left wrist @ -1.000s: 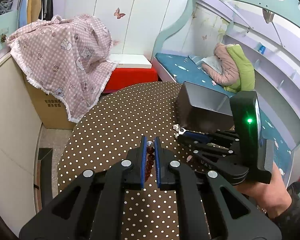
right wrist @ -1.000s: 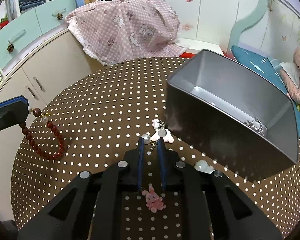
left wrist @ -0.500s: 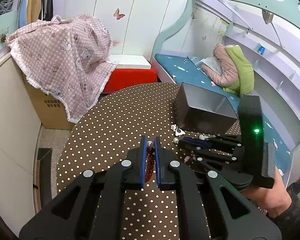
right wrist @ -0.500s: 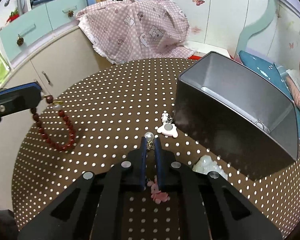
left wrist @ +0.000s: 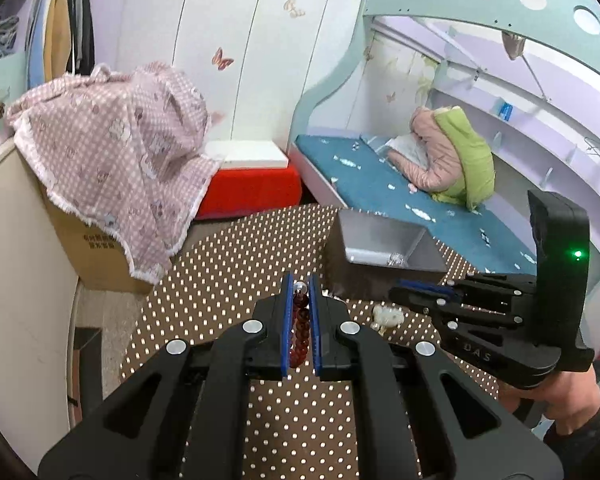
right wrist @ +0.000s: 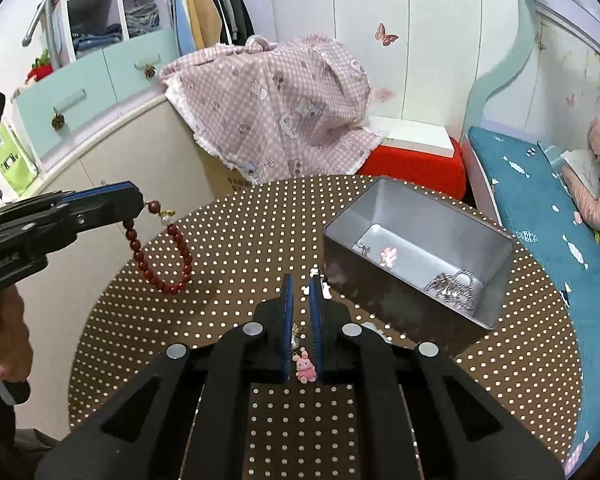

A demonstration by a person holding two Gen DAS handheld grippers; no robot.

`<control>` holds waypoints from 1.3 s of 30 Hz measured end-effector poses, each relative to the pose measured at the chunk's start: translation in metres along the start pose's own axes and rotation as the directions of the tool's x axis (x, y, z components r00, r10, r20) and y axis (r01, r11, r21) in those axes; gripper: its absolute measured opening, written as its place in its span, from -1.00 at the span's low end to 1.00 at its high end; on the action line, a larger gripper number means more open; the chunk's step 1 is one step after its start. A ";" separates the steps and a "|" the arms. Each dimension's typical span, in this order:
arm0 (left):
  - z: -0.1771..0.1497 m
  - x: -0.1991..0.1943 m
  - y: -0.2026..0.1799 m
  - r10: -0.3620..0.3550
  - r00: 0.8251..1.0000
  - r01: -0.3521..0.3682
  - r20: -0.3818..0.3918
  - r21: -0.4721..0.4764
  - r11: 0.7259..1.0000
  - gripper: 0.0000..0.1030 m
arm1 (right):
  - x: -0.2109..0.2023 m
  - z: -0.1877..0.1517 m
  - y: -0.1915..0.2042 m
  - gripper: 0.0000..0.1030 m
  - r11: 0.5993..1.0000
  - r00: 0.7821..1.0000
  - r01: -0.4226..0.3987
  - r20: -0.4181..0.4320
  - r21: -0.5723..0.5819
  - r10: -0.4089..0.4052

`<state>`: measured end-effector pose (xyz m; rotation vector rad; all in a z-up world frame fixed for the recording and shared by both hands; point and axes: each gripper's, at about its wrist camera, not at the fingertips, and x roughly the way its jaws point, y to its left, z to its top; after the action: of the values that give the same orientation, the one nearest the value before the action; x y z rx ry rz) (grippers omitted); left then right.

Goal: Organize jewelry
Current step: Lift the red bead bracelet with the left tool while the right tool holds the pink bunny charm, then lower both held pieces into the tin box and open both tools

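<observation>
A red bead bracelet (right wrist: 160,254) is pinched near its clasp by the left gripper (left wrist: 300,286) and hangs as a loop above the table (right wrist: 228,240), well apart from the tin (right wrist: 496,280). The right gripper (right wrist: 300,286) is clenched on the chain of a pink charm (right wrist: 305,368), which dangles between its fingers, short of the tin. The bracelet is judged liable to slip, since only a bead or two is gripped, and its swinging loop could catch the tin's rim or spill outside. The charm could drop early if the thin chain slides through the pads. Only in the right view are the hanging loop and the tin's contents shown: silver pieces (right wrist: 454,286) and a small pink item (right wrist: 388,256). Only in the left view is a white trinket (left wrist: 386,314) seen on the table beside the tin, under the right gripper
</observation>
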<state>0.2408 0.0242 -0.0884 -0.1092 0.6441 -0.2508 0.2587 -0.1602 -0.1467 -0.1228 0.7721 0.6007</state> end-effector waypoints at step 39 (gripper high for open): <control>0.029 -0.011 -0.024 -0.053 0.997 0.049 0.063 0.067 0.997 -0.84 | -0.051 0.026 -0.030 -0.82 0.992 0.994 -0.080 0.084 0.100 0.071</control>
<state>0.2453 0.0050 -0.0550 -0.0704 0.5686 -0.3161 0.2627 -0.2007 -0.0961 0.0258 0.7313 0.6325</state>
